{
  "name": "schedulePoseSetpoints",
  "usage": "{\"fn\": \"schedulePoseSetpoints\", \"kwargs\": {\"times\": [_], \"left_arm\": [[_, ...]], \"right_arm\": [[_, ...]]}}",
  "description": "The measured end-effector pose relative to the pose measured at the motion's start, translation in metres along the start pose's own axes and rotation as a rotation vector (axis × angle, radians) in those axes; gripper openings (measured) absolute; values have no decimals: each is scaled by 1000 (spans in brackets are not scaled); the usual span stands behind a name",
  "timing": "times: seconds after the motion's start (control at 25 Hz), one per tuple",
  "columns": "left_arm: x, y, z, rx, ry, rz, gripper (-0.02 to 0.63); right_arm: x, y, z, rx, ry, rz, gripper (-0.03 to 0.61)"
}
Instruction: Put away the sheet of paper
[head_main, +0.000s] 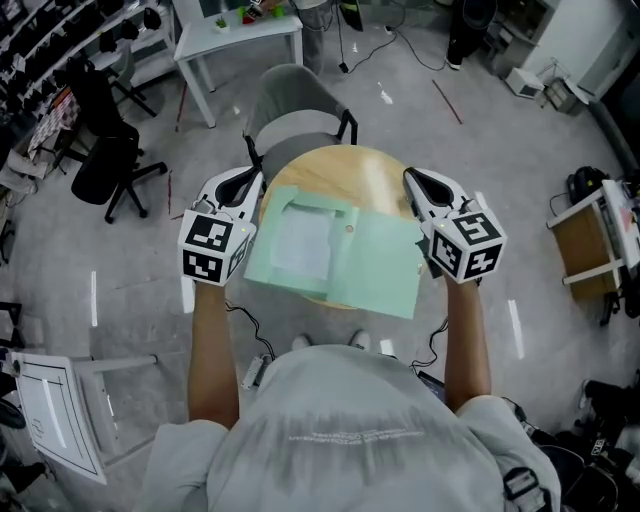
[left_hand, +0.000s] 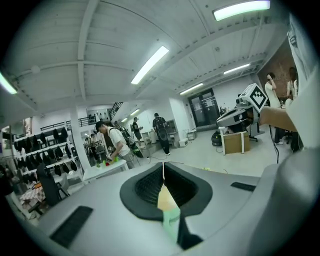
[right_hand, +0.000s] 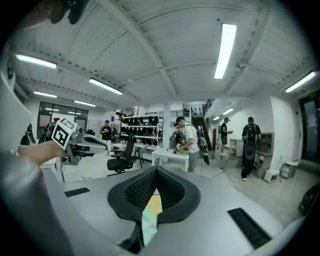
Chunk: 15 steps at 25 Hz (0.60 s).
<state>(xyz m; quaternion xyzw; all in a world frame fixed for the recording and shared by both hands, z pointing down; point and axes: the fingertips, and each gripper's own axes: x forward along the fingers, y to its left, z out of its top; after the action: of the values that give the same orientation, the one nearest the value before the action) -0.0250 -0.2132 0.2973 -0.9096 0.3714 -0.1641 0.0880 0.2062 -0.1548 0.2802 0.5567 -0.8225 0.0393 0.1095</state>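
Note:
A light green folder hangs open over the round wooden table, held at both side edges. Inside it, on the left half, lies a white sheet of paper. My left gripper is shut on the folder's left edge, and in the left gripper view a green strip of the folder sticks out between the closed jaws. My right gripper is shut on the folder's right edge. The right gripper view shows the same pale green folder edge pinched in the closed jaws.
A grey chair stands just behind the round table. Further back is a white table, with a black office chair at the left. A shelf cart stands at the right and a white board at the lower left. People stand in the background.

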Motion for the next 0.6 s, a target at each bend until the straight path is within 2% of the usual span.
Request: {"fn": "schedulePoseSetpoints", "kwargs": {"times": [0.2, 0.36, 0.6], "left_arm": [[1, -11, 17, 43, -18, 7, 25], [3, -20, 21, 96, 2, -2, 25], [-3, -26, 43, 127, -119, -6, 25]], "right_arm": [[1, 5, 24, -109, -36, 15, 28], [5, 7, 27, -122, -47, 35, 28], [9, 10, 25, -164, -45, 60, 28]]}}
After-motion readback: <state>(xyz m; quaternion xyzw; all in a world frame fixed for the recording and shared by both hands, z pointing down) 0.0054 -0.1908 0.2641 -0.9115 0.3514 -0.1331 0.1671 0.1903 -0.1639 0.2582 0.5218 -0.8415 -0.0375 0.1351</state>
